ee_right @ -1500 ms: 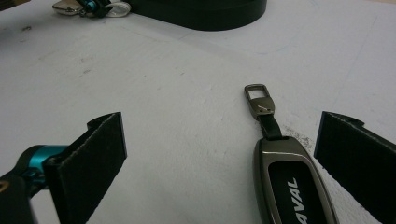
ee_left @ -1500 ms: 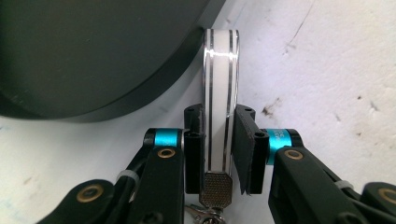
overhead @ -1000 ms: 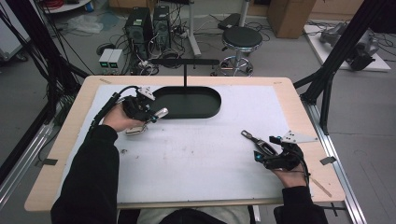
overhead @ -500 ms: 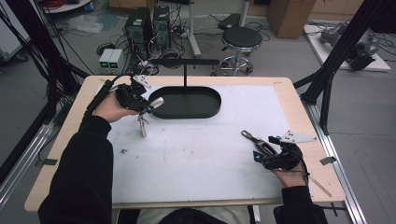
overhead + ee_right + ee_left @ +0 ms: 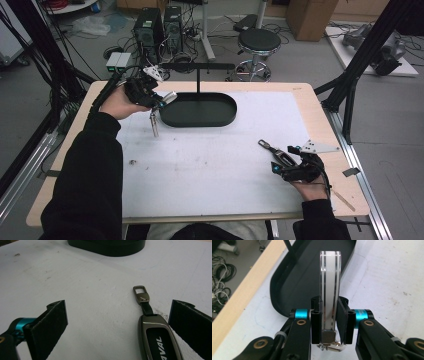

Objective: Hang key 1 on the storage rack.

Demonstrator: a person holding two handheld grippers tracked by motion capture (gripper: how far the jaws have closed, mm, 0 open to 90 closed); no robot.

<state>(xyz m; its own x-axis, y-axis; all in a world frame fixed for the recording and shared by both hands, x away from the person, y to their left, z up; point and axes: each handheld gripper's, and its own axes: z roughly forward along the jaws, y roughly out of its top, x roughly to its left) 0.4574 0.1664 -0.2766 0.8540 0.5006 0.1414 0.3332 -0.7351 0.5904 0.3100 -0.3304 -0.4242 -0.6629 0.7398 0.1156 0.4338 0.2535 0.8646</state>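
My left gripper (image 5: 161,101) is raised over the table's far left, by the left end of a black oval tray (image 5: 220,117). It is shut on a clear acrylic tag (image 5: 330,282) with dark stripes, which stands up between the pads. A small metal piece (image 5: 154,123) dangles below that gripper. My right gripper (image 5: 284,167) rests at the near right with its jaws wide open. A metal car key fob (image 5: 157,337) with a clasp lies flat between them, close to the right-hand jaw and not squeezed.
A thin black T-shaped post (image 5: 198,75) rises from the tray's far side. The white mat (image 5: 210,165) covers most of the wooden table. A stool (image 5: 260,42), computer towers and cables lie on the floor beyond the far edge.
My left hand has lifted the tag off the mat and carried it toward the far left, so the metal piece now hangs free. The right gripper has stayed where it was.
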